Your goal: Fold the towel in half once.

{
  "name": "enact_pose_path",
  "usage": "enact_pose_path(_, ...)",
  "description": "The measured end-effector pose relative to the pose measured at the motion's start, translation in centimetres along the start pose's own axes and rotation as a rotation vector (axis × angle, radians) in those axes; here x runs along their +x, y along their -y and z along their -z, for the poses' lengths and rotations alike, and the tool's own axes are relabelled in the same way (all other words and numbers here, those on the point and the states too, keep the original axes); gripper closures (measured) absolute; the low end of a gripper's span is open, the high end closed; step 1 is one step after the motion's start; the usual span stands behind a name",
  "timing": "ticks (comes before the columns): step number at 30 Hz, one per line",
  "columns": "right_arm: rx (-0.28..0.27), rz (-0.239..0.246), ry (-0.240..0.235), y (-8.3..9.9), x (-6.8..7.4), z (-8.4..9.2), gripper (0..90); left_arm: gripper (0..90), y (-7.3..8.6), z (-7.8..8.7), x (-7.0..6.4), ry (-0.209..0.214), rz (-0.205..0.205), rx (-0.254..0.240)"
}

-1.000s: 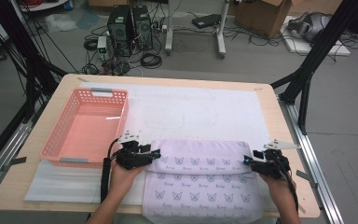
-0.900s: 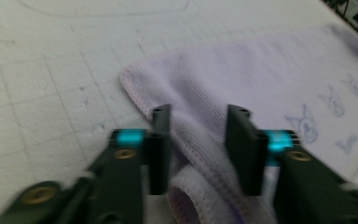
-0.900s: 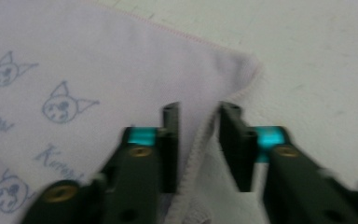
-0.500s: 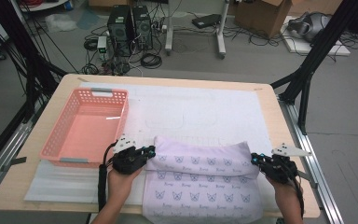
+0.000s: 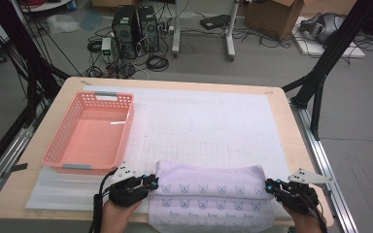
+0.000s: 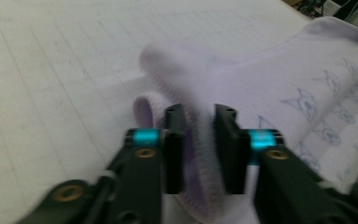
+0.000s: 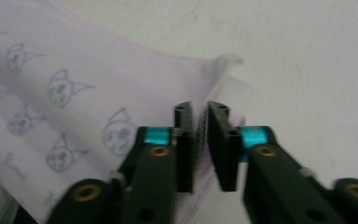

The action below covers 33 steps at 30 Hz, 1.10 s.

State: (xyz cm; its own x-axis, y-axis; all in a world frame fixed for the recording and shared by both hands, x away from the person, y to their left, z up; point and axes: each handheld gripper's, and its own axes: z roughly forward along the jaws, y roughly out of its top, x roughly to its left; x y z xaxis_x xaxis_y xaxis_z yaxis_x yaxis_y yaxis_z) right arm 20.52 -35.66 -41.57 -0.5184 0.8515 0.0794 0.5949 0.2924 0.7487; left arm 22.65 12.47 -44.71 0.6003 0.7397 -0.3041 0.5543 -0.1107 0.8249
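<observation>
Two tongs: both are seen at the bottom edge of the high view, one at each end of the cloth.
Cloth (image 5: 211,196): a lilac towel printed with cat faces, folded over on itself, is laid across the lower middle of the high view on the tabletop (image 5: 272,92), its near edge hanging over the front.
Left tongs (image 5: 150,183): found at lower left of the cloth; in the left gripper view (image 6: 199,149) the cloth's hemmed edge is seen running between the jaws, which have just been opening after a squeeze and are set narrowly. Whether the pads press on the cloth cannot be told.
Right tongs (image 5: 269,185): found at the cloth's lower right end; in the right gripper view (image 7: 200,147) the stitched corner is seen between narrowly parted jaws, just eased open likewise.
Basket (image 5: 58,148): a pink basket is placed at the left of the high view, apart from the cloth.
Mat (image 5: 252,121): a white gridded sheet is spread under cloth and basket.
</observation>
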Motion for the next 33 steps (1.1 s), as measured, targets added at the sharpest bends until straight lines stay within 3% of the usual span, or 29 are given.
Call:
enact_pose_path(1,-0.003,-0.016,0.007,0.2,-0.1,-0.2,64.1,56.0,-0.1,-0.1,0.2,-0.010,0.015,-0.008)
enact_pose_path(5,-0.037,-0.056,0.035,-0.3,-0.5,-0.2,53.6,44.7,-1.1,-0.2,0.7,-0.024,0.038,-0.047)
enact_pose_path(9,-0.017,-0.078,0.056,-0.7,-0.9,-1.6,46.3,41.9,-1.7,-0.8,1.2,-0.026,0.047,-0.039)
enact_pose_path(13,0.086,-0.094,0.042,-0.6,-1.1,-3.7,42.2,37.7,-1.4,-2.5,1.6,-0.015,0.077,0.058)
enact_pose_path(16,0.083,-0.079,0.044,-0.3,-1.0,-3.9,43.4,37.2,-1.1,-2.7,1.3,-0.007,0.039,0.069)
enact_pose_path(17,0.083,-0.069,0.044,-0.2,-1.0,-3.8,45.3,37.6,-1.0,-2.7,1.2,0.004,0.043,0.072)
enact_pose_path(19,0.083,-0.057,0.041,-0.1,-0.8,-3.7,53.1,44.2,-0.7,-2.7,0.9,0.022,0.026,0.075)
enact_pose_path(20,0.084,-0.049,0.020,-0.1,-0.8,-3.7,62.9,49.9,-0.6,-2.7,0.6,0.025,0.009,0.085)
enact_pose_path(21,0.088,-0.044,-0.011,-0.2,-0.7,-3.7,71.1,59.0,-0.6,-2.8,0.4,0.023,-0.002,0.099)
enact_pose_path(23,0.093,-0.027,-0.024,-0.2,-0.4,-3.7,78.4,73.1,-0.6,-2.9,0.2,0.006,0.006,0.106)
enact_pose_path(27,0.081,-0.015,-0.027,-0.2,-0.5,-3.7,84.0,80.7,-0.5,-2.9,0.1,0.002,0.031,0.096)
enact_pose_path(30,0.038,0.005,-0.021,0.1,-0.5,-3.6,84.9,81.6,-0.8,-2.8,0.3,0.015,0.054,0.064)
enact_pose_path(33,-0.017,-0.007,-0.018,-0.1,-0.9,-3.2,85.2,81.8,-1.4,-2.4,0.6,0.039,0.072,0.038)
